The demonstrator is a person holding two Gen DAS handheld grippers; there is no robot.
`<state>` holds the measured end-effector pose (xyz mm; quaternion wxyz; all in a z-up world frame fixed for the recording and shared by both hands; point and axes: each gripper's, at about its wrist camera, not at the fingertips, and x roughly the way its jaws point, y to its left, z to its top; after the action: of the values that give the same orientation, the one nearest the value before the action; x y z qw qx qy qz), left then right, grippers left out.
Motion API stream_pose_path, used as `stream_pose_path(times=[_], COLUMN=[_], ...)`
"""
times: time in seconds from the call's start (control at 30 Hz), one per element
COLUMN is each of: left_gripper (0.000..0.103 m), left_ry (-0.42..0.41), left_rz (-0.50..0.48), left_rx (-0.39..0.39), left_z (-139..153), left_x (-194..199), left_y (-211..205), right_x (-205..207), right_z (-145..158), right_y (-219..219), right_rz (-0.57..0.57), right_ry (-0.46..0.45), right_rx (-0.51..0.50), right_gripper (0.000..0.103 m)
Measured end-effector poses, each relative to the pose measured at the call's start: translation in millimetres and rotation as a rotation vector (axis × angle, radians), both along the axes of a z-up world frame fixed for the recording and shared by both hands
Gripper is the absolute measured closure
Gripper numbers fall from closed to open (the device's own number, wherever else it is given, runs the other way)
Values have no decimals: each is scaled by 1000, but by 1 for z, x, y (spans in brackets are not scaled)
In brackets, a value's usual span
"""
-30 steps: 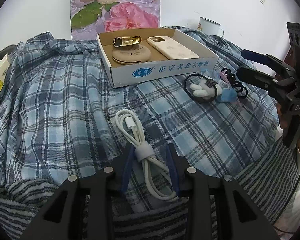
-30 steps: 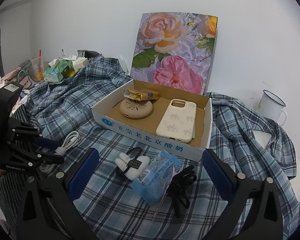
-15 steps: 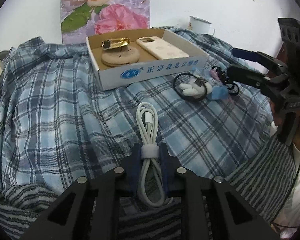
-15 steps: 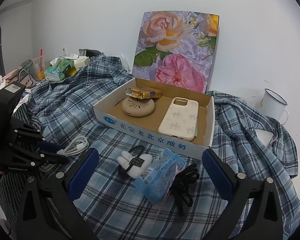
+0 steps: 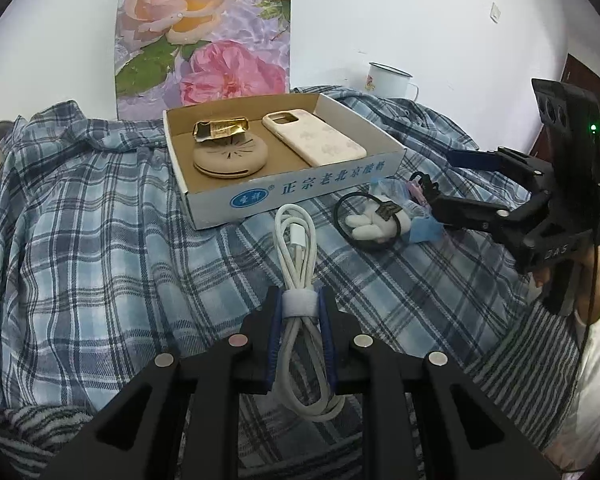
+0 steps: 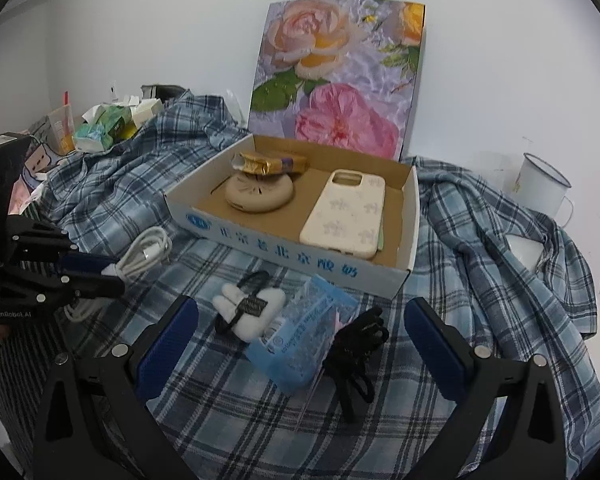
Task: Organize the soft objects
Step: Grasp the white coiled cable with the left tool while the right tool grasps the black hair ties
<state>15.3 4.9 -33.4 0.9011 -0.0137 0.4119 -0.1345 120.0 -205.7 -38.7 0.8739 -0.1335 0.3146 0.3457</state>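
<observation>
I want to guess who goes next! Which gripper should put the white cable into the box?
Probably the left gripper. It is already shut on the white cable, pinching it at the strap, and the box lies just ahead. The right gripper is open and empty, over the blue packet.

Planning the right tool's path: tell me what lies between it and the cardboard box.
In the right wrist view, white pads in a black band, a blue packet and black hair ties lie between the open right tool and the box.
</observation>
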Motion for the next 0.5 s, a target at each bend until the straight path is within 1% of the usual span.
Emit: stream_pose_path(times=[0.1,0.17,0.3,0.37,0.4,0.43,0.5], left_gripper=[84,84,84,84,84,84,84], left_ry=[4,13,9,10,10,10,8], left_rz=[-3,-5,-2,-3,-1,-1,-2], left_rx=[-16,-28,-31,-31,-31,-32,-34], left_z=[-1,-3,-2,-2,-2,-2,-2], left_x=[0,0,0,0,0,-1,0], left_y=[2,3,3,3,3,3,3], right_x=[2,3,8,15,19,23,29], right_z=[0,-1,-4,-6,-6,-6,-8], right_y=[-5,-6,-15,-21,-24,-26,-28], right_rz=[28,57,150,140,131,125,106], right_ry=[14,12,44,69,90,111,138], right_rx=[-18,-59,-83,-91,-80,-65,-46], right_gripper=[0,0,1,6,13,18,22])
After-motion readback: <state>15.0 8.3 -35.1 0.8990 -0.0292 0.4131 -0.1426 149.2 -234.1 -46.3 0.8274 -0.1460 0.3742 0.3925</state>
